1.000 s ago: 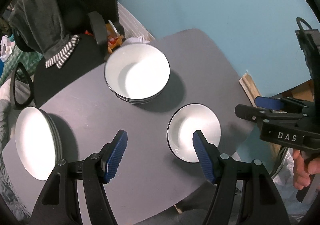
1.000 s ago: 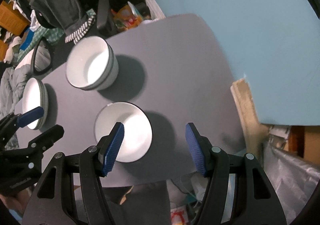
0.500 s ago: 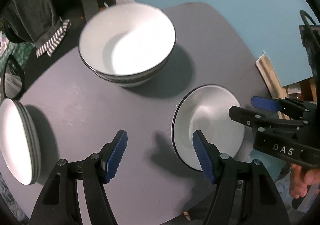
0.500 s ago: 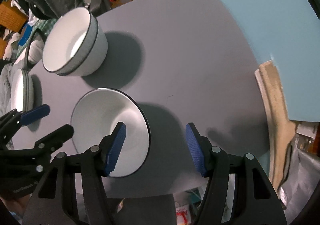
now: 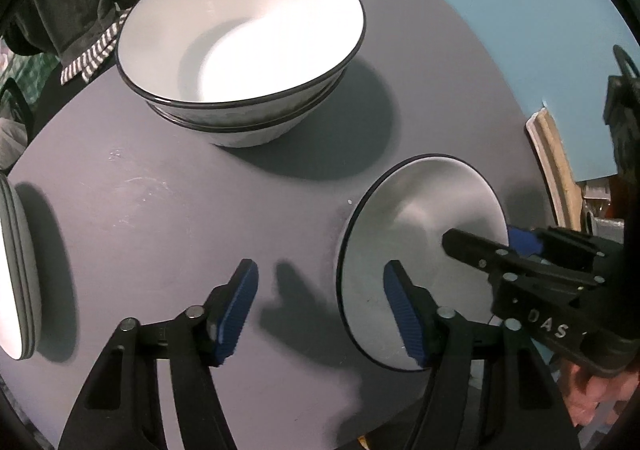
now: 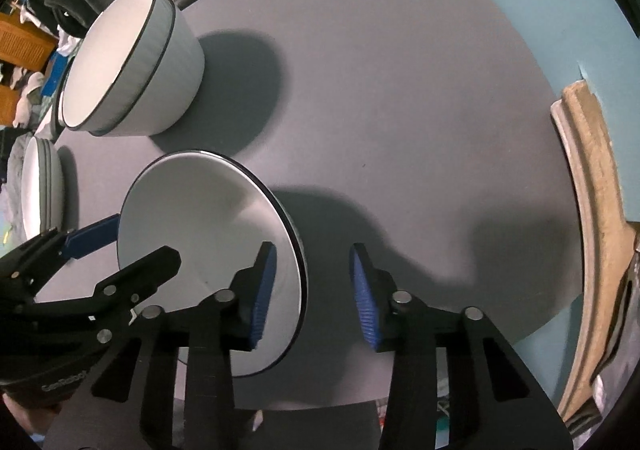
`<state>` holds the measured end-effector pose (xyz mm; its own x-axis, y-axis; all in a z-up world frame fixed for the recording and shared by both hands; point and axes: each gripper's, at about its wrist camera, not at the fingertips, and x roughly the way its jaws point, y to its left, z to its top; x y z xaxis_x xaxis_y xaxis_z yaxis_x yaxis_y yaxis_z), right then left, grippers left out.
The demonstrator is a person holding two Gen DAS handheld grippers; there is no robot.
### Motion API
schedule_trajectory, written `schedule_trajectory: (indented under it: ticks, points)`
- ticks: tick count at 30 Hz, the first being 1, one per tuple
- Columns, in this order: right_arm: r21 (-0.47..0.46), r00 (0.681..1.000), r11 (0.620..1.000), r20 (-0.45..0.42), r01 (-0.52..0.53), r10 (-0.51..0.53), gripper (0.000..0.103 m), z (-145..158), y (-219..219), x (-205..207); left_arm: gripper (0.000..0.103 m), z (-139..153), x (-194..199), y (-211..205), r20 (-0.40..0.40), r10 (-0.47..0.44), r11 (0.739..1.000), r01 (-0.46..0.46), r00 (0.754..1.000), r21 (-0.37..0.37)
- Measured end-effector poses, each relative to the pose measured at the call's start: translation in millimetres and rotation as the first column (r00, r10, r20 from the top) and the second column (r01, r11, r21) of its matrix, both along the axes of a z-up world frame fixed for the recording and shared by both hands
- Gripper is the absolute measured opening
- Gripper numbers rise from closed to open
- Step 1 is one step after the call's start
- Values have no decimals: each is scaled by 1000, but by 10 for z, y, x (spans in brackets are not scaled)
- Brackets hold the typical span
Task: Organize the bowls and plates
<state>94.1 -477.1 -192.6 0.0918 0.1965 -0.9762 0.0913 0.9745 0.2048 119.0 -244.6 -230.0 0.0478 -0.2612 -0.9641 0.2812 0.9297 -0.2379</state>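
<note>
From the left, a plate stack (image 5: 16, 270) sits at the counter's (image 5: 160, 217) far left edge, then the nested bowl stack (image 5: 244, 45) toward the back, and the lone small bowl (image 5: 420, 250) lies near the front right edge.

My left gripper (image 5: 320, 308) straddles that bowl's left rim: one finger over bare counter, the other inside the bowl. Its jaws are closing, the rim is between them, and the pads are not yet pressing. I judge I should lower a touch more so the pads bite the wall, not just the lip.

My right gripper (image 6: 312, 294) brackets the opposite rim, one pad inside and one outside. It is also narrowing, with gaps showing, so nothing is pinched yet.

To do this well I would close both evenly, keep them level, and lift straight up; an uneven squeeze could skate the bowl toward the edge.
</note>
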Motion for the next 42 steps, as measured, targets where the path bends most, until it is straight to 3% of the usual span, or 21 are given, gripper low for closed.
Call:
schedule_trajectory:
  ticks: [3, 5, 12, 25, 32, 38, 42]
  points:
    - [6, 1000, 1000, -14, -12, 12, 19, -10, 13, -14, 41, -61, -5, -28, -39, -14, 1000, 13, 999, -17]
    - [19, 1000, 1000, -24, -19, 20, 15, -10, 20, -26, 26, -125, -2, -31, -70, -23, 1000, 22, 997, -7]
    - [-2, 999, 999, -37, -32, 32, 8, 8, 51, -2, 13, -155, -24, -18, -97, -16, 999, 11, 995, -51]
    - [3, 999, 1000, -40, -29, 29, 5, 205, 143, 59, 9, -76, -59, 63, -72, -35, 999, 34, 997, -16]
    - [9, 998, 999, -33, -52, 53, 5, 432, 239, 128, 9, 142, -114, 229, -60, 21, 1000, -22, 998, -17]
    - [4, 997, 997, -12, -81, 81, 5, 660, 368, 458, 9, 354, -57, 422, -28, 62, 998, -63, 998, -17]
    - [-1, 995, 995, 10, -104, 104, 5, 671, 500, 367, 9, 524, -36, 461, 7, 83, 996, -83, 996, -15]
